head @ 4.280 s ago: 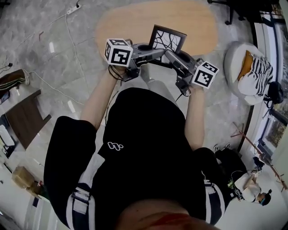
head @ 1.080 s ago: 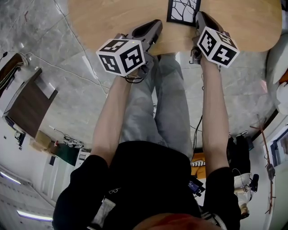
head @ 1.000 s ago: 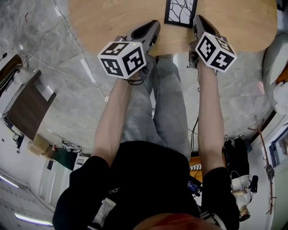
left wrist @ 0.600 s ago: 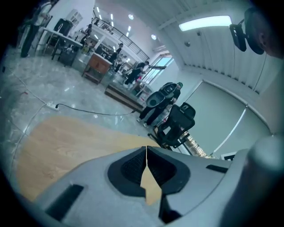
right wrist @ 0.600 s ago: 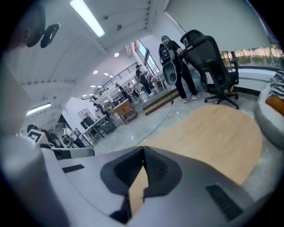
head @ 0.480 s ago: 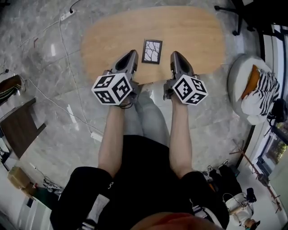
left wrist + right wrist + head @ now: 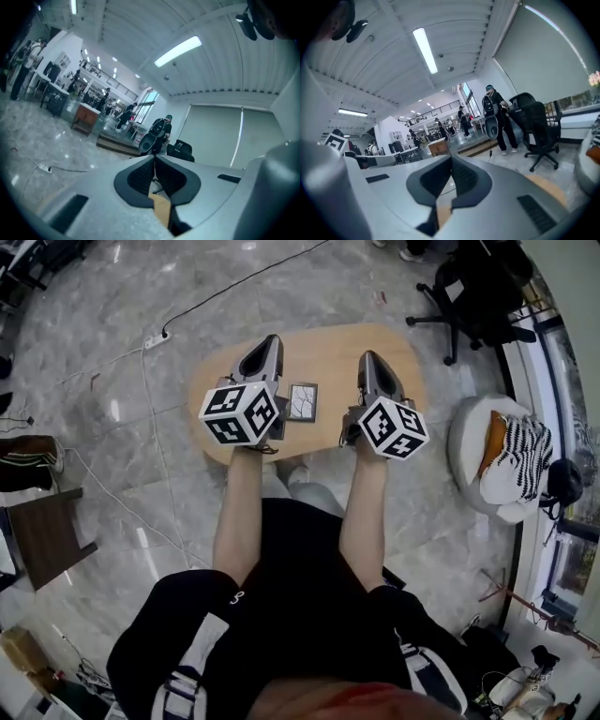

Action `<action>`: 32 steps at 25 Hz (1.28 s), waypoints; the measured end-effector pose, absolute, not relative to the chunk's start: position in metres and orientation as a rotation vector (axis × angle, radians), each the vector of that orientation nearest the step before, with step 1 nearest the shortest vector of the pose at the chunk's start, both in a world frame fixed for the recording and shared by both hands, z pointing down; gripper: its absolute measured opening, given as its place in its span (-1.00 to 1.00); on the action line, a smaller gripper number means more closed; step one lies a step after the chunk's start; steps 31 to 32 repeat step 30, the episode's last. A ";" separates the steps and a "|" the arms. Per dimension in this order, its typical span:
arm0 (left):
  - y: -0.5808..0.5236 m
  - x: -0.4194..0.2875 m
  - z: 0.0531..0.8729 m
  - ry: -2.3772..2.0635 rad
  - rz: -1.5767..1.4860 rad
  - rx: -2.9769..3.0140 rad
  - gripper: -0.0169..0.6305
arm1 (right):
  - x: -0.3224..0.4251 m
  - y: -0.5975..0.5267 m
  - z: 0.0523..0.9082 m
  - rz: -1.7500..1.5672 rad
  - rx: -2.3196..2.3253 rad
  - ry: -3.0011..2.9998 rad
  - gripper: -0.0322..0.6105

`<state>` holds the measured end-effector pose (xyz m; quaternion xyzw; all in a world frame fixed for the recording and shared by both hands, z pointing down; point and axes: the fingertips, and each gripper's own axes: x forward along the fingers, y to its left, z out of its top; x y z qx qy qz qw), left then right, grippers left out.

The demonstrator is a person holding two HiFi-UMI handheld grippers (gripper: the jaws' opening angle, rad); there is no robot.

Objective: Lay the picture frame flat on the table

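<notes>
Found picture frame (image 7: pixel 302 401) lying flat on oval wooden table (image 7: pixel 323 352), patterned face up, set in from every edge and nearer the person's side. Found left gripper (image 7: pixel 270 341) just beside frame's left edge and right gripper (image 7: pixel 367 357) off to its right, with a strip of bare tabletop between. Checked both gripper views: jaws pressed together on each, nothing held, both pointing out across the room. Noted bare wood from frame to far rim and toward right end. Noted open marble floor around table. Logged cable (image 7: pixel 155 437) and power strip (image 7: pixel 155 336) on floor to left, office chair (image 7: pixel 473 292) past far right end, and white cushioned seat (image 7: pixel 473 446) just off right end.
</notes>
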<state>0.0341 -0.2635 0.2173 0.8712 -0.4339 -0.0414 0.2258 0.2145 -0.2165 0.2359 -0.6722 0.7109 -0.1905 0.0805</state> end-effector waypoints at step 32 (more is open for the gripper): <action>-0.276 0.057 0.144 -1.249 -0.094 2.646 -0.91 | 0.211 -0.224 0.141 -0.117 -2.045 2.252 -0.86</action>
